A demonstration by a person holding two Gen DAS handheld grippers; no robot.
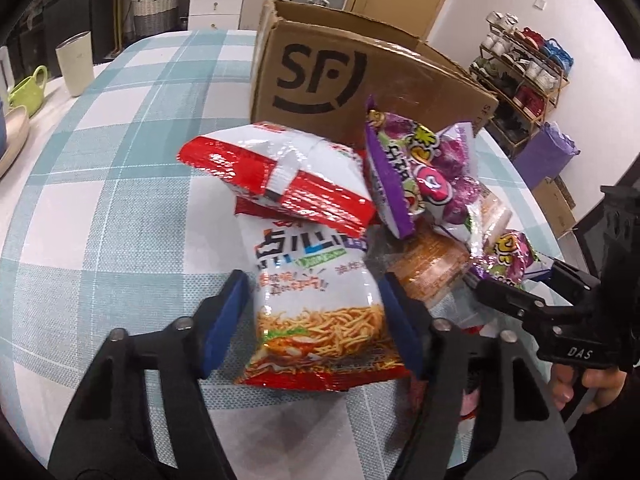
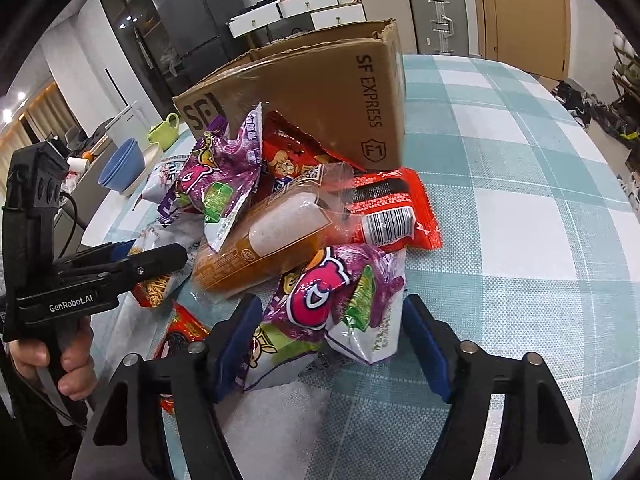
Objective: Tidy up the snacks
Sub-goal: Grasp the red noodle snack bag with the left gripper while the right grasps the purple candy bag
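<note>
A pile of snack bags lies on the checked tablecloth [image 1: 120,208] in front of an open cardboard SF box [image 1: 320,76] [image 2: 320,92]. My left gripper [image 1: 316,280] is shut on a white and red noodle snack bag [image 1: 316,312], with a blue pad pressing each side. It also shows in the right wrist view as the left gripper [image 2: 156,254]. My right gripper [image 2: 332,300] is shut on a purple snack bag [image 2: 340,300]; from the left wrist view the right gripper [image 1: 516,276] clasps that purple bag [image 1: 508,256]. Bread in a clear orange wrapper [image 2: 272,232] lies mid-pile.
A red and white bag [image 1: 280,176], a second purple bag [image 1: 400,168] and a red bag with a barcode [image 2: 392,208] rest against the box. A beige cup [image 1: 76,64], green mug [image 1: 28,88] and blue bowls [image 2: 122,168] stand left. A shoe rack [image 1: 520,72] is beyond.
</note>
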